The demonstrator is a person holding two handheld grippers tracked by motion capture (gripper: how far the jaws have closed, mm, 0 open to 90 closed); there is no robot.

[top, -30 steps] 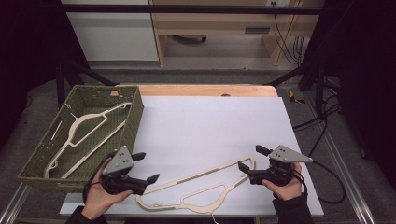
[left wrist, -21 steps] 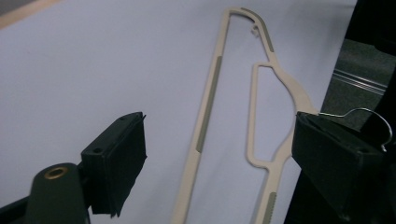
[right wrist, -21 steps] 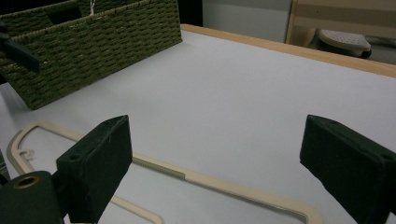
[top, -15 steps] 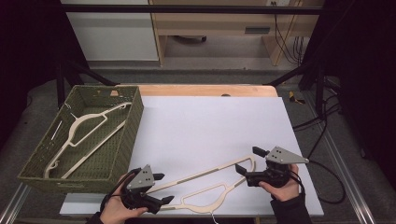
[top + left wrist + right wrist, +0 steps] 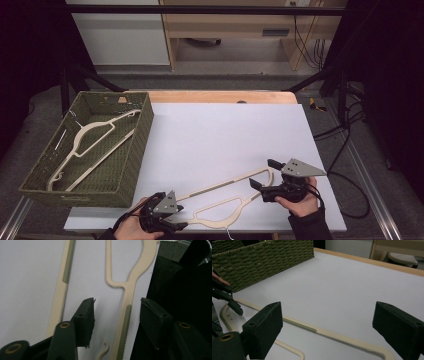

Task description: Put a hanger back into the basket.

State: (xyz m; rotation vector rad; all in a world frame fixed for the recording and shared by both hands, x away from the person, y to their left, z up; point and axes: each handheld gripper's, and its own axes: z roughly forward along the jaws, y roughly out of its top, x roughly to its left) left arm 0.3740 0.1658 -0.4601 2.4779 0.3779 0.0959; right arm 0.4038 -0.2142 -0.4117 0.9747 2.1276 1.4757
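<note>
At the near left edge of the white table top (image 5: 220, 135), the left gripper (image 5: 172, 223) has dropped onto the near end of the cream hanger (image 5: 220, 186) since a second ago. Its jaws have just been closing to about half width, and the hanger's shoulder bar now runs between them with gaps still showing either side (image 5: 126, 315), so a grasp looks imminent rather than made. To the right, the right gripper (image 5: 261, 175) sits unmoved with jaws wide, straddling the hanger's far-right curved end without pressing it. Farther left, the woven basket (image 5: 135, 150) already holds another hanger (image 5: 90, 137).
</note>
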